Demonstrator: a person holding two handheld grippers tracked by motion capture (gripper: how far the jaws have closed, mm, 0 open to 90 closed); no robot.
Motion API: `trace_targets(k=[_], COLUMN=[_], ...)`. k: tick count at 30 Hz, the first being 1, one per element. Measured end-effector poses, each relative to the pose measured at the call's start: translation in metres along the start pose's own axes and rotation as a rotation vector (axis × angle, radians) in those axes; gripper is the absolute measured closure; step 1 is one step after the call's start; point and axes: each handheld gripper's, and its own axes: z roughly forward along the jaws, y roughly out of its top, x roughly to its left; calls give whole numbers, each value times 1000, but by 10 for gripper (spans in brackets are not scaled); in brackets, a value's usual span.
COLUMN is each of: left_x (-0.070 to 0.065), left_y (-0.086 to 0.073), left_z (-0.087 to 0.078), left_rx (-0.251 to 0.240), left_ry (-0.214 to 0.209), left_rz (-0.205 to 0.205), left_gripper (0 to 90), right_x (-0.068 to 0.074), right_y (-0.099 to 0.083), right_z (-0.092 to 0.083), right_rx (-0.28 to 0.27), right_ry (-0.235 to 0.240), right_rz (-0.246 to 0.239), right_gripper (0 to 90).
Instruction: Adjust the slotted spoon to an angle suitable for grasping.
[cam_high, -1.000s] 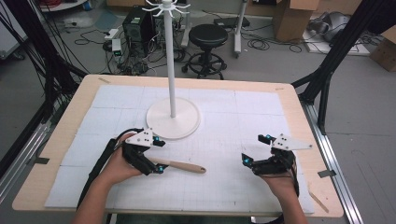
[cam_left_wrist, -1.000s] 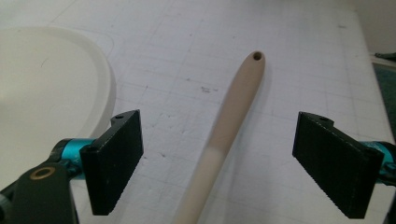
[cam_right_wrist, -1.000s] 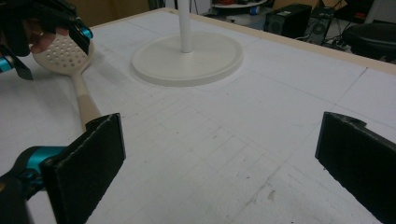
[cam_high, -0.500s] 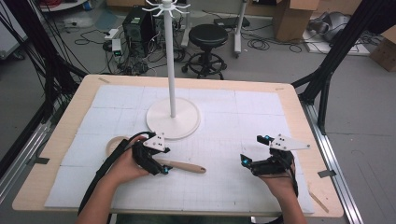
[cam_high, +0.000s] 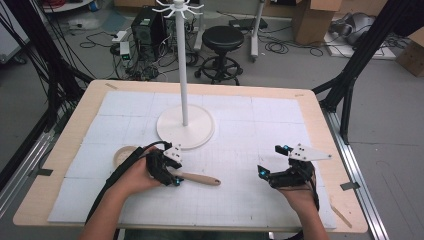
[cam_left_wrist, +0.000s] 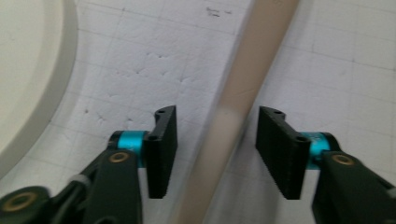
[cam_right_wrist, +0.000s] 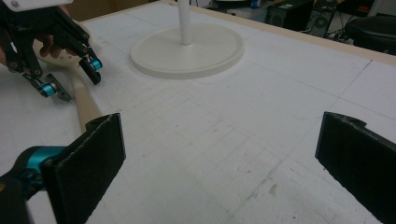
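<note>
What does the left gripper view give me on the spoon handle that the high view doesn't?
Left gripper view: the wooden spoon handle runs between the left gripper's jaws with a gap on each side; the jaws have just been closing and the pads are not yet pressing.
High view: the spoon's bowl behind the left hand, the right gripper apart and open, the stand's pole.
Both: handle, stand's round base, white mat.

A light wooden table carries a white gridded mat over most of its top. On the mat, toward the far edge and left of centre, stands the round white base of a pole stand. A wooden spoon lies near the front edge at the left, handle pointing toward the right edge.
</note>
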Motion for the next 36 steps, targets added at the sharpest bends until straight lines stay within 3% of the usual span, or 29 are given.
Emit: trace_targets(k=[4,11,19,21,22,30,36], left_x=[0,0,2,1,1,-3,-6], left_y=[2,15,20,20,21,22,22], left_z=[1,3,4,4,4,3,3], left_rx=[17,107,142,143,143,149,146], left_ry=[-1,-13,-17,-22,-23,-19,-21], left_rz=[-1,21,25,35,40,89,70], left_gripper=[519,542,570,597,654,706,753], right_x=[1,1,1,1,1,1,1], right_y=[0,-1,-1,-1,-1,-2,-2], right_z=[0,1,1,1,1,1,2], right_rx=[5,14,16,17,19,24,20], right_ry=[1,-1,-3,-5,-7,-10,-10], right_rz=[4,0,-6,-8,-9,-6,-8], right_gripper=[5,5,5,5,5,5,5])
